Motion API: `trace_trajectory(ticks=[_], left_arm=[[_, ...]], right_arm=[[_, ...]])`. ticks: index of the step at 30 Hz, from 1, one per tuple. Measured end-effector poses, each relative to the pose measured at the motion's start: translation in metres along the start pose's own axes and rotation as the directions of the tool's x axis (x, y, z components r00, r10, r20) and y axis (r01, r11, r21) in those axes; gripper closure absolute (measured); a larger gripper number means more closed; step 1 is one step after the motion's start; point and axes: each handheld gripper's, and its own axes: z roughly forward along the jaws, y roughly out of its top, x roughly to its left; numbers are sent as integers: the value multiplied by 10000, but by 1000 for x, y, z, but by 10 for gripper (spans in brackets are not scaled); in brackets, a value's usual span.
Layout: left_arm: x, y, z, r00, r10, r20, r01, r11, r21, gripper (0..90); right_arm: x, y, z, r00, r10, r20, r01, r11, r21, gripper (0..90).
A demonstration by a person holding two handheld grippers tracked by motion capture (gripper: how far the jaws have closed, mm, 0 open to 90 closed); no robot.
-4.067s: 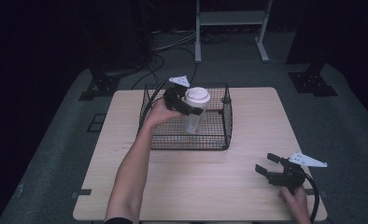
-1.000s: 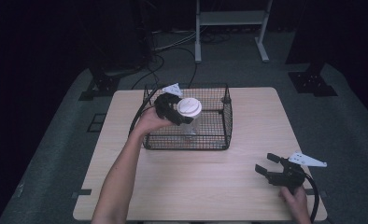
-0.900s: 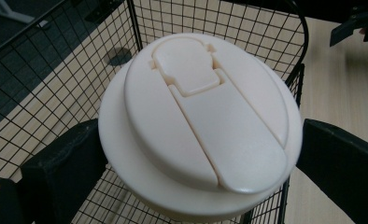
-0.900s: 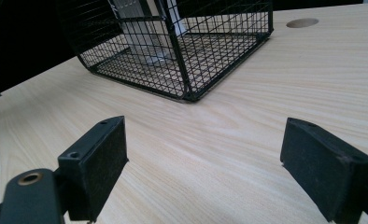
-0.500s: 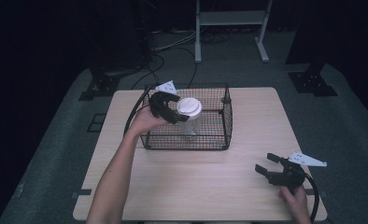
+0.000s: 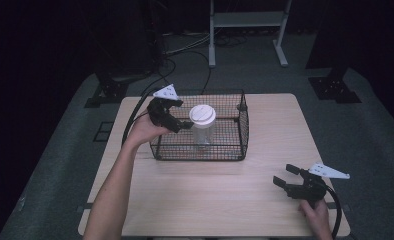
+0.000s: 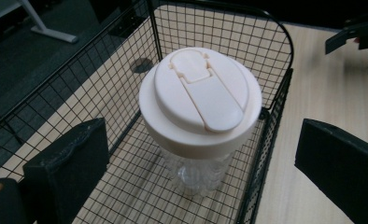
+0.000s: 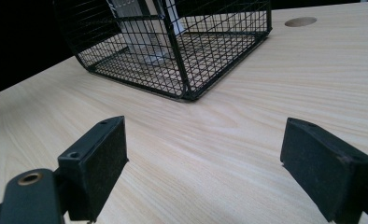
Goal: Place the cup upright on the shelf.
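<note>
A clear plastic cup (image 6: 203, 131) with a cream flip-top lid (image 7: 201, 100) stands upright on the floor of a black wire basket (image 6: 241, 131) at the table's far middle. My left gripper (image 6: 181, 118) hovers over the basket's left rim, just left of the lid. In the left gripper view it (image 7: 205, 156) is open, with its jaws wide apart and not touching the cup. My right gripper (image 6: 286, 176) rests open near the table's front right corner. In the right gripper view it (image 8: 219, 158) has only bare wood between its jaws.
The light wooden table (image 6: 265, 210) has a round cable hole (image 8: 300, 21) behind the basket. The basket (image 8: 182, 46) holds nothing but the cup. Beyond the table, cables and a metal stand (image 6: 247, 20) sit on the dark floor.
The cup went down from above the basket onto its floor and was let go. The left gripper opened and drew back a little to the left. The right gripper stayed put.
</note>
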Motion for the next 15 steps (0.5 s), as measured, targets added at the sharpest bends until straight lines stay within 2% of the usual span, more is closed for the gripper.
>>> trace_trajectory(ticks=[15], left_arm=[[-14,-7,-12,9998,131,147,-129,9998,-138,18]], right_arm=[[0,0,0,10000,-8,47,8,10000,11,137]])
